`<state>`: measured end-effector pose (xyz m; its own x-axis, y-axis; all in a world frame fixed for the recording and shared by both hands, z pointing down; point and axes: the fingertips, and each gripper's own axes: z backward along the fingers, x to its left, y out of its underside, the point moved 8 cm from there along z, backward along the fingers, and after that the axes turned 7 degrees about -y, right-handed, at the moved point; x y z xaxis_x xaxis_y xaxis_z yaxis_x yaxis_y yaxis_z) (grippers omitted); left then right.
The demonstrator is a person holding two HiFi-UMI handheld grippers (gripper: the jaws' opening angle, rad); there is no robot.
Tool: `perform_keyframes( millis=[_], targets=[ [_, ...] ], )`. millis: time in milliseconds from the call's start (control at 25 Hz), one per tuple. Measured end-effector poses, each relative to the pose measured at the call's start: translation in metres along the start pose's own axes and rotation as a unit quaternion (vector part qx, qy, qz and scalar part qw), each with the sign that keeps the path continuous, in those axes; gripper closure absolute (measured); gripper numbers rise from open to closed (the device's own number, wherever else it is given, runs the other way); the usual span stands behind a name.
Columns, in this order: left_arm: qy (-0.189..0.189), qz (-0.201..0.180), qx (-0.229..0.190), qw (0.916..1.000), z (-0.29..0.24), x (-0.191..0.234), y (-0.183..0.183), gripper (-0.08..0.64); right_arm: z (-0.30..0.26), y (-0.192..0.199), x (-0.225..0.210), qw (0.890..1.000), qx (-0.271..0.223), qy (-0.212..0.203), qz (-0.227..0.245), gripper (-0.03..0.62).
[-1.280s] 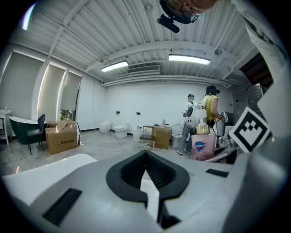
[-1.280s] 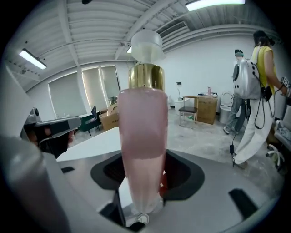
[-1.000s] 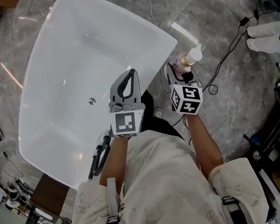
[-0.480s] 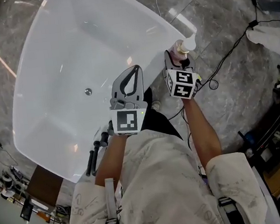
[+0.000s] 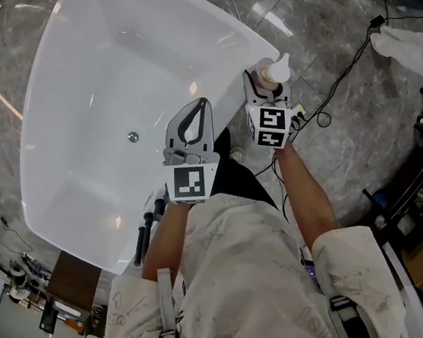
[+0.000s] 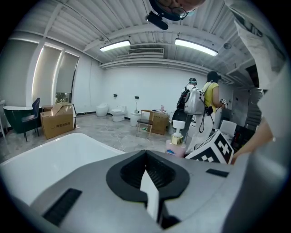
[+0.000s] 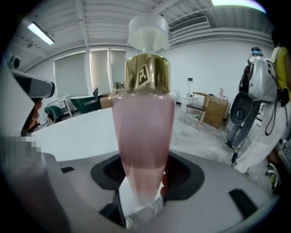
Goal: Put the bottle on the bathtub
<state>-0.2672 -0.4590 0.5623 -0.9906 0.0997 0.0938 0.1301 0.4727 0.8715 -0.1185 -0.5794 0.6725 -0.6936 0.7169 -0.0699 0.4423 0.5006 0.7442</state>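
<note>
The white bathtub (image 5: pixel 217 26) fills the upper left of the head view. A pink bottle (image 5: pixel 267 75) with a gold collar and white pump stands upright in my right gripper (image 5: pixel 263 89), which is shut on it, right at the tub's near right corner. In the right gripper view the bottle (image 7: pixel 143 123) rises between the jaws of the right gripper (image 7: pixel 143 170), and the tub's rim (image 7: pixel 77 132) lies behind it. Whether the bottle's base touches the rim is hidden. My left gripper (image 5: pixel 202 106) hangs shut and empty over the tub's near edge, left of the bottle (image 6: pixel 176 144).
Black cables (image 5: pixel 338 80) run over the marble floor right of the tub. A white cloth (image 5: pixel 411 48) lies at the far right. Black-handled tools (image 5: pixel 146 230) sit by the tub's near end. Cardboard boxes (image 6: pixel 57 120), toilets (image 6: pixel 119 111) and people (image 6: pixel 198 100) stand across the room.
The right gripper has come down with the bottle and closed in on the tub's corner rim. The left gripper has sunk a little over the tub's edge.
</note>
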Motion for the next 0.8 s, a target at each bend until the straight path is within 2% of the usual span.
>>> perform_keyframes(
  millis=[320,480,600,800],
  targets=[
    [0.010,-0.013,0.006,0.9999,-0.002,-0.009,0.000,0.558,0.006,0.014,0.003,1.000,0.014,-0.004,0.003,0.377],
    [0.011,-0.011,0.004,0.9999,-0.003,-0.011,0.001,0.558,0.004,0.013,0.004,1.000,-0.002,-0.008,0.004,0.373],
    [0.014,-0.014,0.004,0.9998,-0.002,-0.016,0.002,0.558,0.005,0.016,0.001,1.000,-0.014,-0.007,-0.007,0.328],
    [0.014,-0.015,0.004,0.9998,0.006,-0.021,0.002,0.557,0.014,0.015,0.000,1.000,-0.022,-0.010,-0.008,0.319]
  ],
)
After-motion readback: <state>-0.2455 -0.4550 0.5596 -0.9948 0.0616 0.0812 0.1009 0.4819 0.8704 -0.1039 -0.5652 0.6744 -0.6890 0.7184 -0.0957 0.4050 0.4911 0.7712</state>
